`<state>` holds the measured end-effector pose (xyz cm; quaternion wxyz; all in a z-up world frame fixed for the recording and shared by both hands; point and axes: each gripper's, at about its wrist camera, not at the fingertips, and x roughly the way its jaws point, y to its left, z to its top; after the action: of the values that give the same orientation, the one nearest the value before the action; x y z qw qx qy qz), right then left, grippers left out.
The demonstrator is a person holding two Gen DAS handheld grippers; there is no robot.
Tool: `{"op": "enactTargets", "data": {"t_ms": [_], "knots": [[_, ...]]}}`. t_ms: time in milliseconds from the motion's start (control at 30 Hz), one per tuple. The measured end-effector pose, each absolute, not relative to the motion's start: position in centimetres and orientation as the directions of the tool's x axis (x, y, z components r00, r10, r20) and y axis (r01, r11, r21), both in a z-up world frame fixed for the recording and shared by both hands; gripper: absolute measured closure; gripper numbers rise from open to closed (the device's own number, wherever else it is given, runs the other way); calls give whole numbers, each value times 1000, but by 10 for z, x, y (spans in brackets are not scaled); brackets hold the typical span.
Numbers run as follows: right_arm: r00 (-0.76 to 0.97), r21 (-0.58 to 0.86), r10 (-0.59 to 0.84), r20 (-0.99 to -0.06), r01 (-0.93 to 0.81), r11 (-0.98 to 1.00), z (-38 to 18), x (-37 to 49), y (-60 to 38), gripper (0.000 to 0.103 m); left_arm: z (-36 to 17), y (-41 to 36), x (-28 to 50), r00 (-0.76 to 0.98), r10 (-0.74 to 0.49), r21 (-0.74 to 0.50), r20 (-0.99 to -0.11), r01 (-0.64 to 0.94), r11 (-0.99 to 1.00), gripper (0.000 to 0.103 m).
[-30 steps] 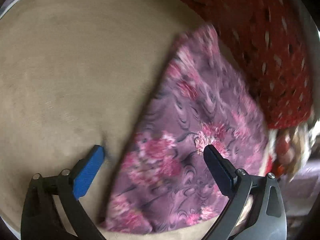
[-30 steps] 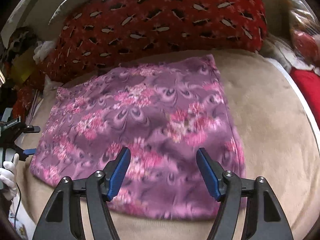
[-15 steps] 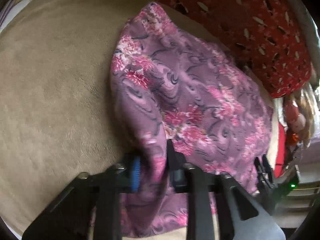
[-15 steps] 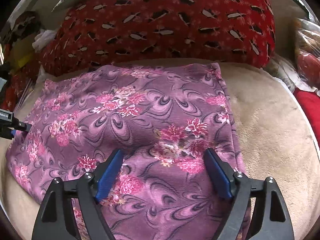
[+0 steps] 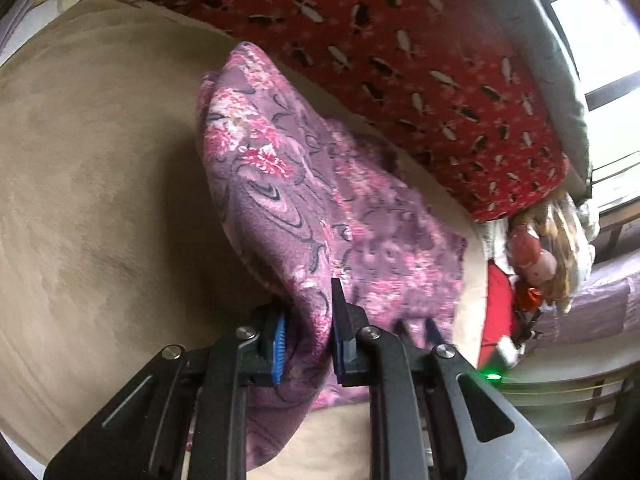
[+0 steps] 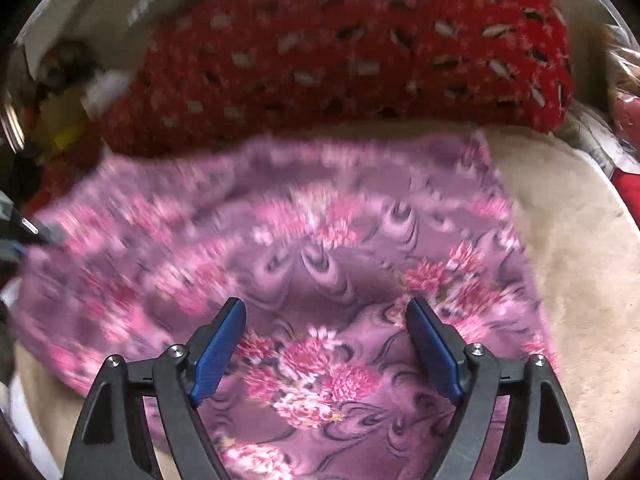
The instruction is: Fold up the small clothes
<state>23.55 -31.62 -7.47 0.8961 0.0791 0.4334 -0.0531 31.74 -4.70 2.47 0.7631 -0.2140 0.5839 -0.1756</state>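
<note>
Pinching a raised fold of the purple fleece cloth with pink flower print (image 5: 304, 208), my left hand-held gripper (image 5: 308, 344) sits at the lower middle of the left wrist frame with its jaws nearly together, having just closed on the fabric between its blue pads (image 5: 279, 346). From that grip the cloth rises in a ridge toward the upper middle of the frame, while the rest of it drapes down to the right onto the beige plush surface (image 5: 100, 200). Behind it, across the top right, lies the red cushion with small dark and pale marks (image 5: 420, 64).

In the right wrist frame, my right hand-held gripper (image 6: 326, 348) stands at the bottom centre with its jaws spread wide and nothing clamped between them; they have just been opening. Its blue pads (image 6: 218, 348) hover over the near part of the same cloth (image 6: 328, 264), which fills the middle of the frame, blurred on its left half. I cannot tell whether the pad tips touch the fabric. The red cushion (image 6: 340, 48) runs along the top, and the beige surface (image 6: 580, 280) shows bare at the right.
</note>
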Motion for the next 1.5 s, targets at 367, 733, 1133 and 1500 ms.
{"op": "enactTargets", "data": {"t_ms": [367,733,1133,1500], "knots": [[644,56,-75,-761,181,982,-79,229,-308,13,53,-107,315,239,-558,-551,-795,102,828,88],[686,268,7,-727,275,923,-64,185,-353,15,47,-185,318,181,-554,-530,-813,164,832,88],[715,281,19,-699,250,926,-68,171,-353,14,-4,-258,327,68,-471,-456,-880,159,876,81],[728,323,53,-683,236,916,-69,169,-360,13,24,-204,326,120,-555,-546,-823,103,832,55]]}}
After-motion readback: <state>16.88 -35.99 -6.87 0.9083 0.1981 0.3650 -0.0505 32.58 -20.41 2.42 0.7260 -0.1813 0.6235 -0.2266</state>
